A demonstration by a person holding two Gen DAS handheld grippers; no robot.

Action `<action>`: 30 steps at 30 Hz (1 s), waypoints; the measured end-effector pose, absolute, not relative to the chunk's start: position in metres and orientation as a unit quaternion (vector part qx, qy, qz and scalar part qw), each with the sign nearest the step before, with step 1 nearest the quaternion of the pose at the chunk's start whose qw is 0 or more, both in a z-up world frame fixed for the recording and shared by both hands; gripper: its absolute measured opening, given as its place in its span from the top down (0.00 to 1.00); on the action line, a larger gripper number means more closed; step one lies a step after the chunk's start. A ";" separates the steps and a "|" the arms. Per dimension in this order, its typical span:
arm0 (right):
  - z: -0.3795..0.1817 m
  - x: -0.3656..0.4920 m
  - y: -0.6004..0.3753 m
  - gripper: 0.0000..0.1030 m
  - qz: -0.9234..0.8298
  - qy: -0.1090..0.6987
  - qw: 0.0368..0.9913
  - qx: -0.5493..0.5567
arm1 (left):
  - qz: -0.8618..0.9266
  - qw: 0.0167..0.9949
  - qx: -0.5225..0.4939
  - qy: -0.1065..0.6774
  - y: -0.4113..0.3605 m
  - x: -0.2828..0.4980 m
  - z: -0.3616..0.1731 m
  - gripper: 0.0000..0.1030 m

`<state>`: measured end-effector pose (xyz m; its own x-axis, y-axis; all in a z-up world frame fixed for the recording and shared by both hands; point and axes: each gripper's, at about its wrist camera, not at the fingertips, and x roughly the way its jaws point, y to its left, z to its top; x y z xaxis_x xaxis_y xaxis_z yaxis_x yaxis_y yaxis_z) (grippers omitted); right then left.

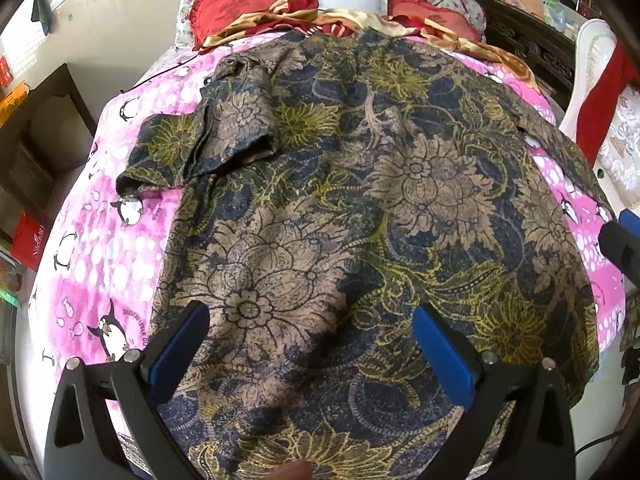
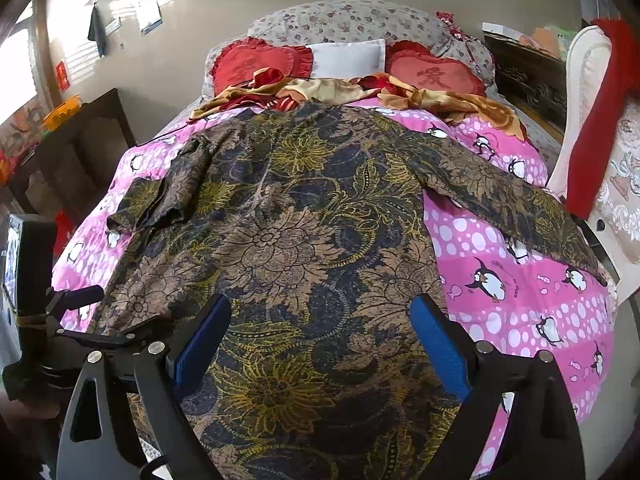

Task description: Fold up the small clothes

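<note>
Floral shirt (image 1: 360, 200) in dark blue, tan and yellow lies spread flat on the pink penguin quilt (image 1: 100, 264) that covers the bed, its hem toward the near edge and its collar toward the head end. On the left side its short sleeve (image 1: 192, 148) is folded in and bunched over the body; on the right side the other sleeve (image 2: 512, 200) stretches out toward the right edge of the quilt.

Left gripper (image 1: 312, 320) hovers above the lower part of the shirt, its 2 blue-padded fingers (image 1: 444, 360) spread wide with nothing between them. Right gripper (image 2: 320, 316) hangs over the same lower area, equally wide apart and holding nothing; the left tool's black frame shows at the left border of its view.

At the head of the bed sit 2 red heart cushions (image 2: 248, 68), a white pillow (image 2: 348, 58) between them, and a crumpled red-and-gold cloth (image 2: 320, 92) just beyond the collar.
</note>
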<state>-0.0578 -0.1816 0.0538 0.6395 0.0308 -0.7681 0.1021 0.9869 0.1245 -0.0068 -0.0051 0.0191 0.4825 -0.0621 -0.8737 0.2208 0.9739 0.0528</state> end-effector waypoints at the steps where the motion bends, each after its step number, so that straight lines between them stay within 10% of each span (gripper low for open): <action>1: 0.054 -0.058 -0.182 0.19 -0.019 0.424 0.902 0.078 | -0.081 0.857 0.079 0.502 -0.006 -0.006 0.019 0.00; 30: 0.055 -0.059 -0.179 0.19 -0.014 0.425 0.902 0.073 | -0.084 0.855 0.071 0.506 -0.011 0.001 0.019 0.00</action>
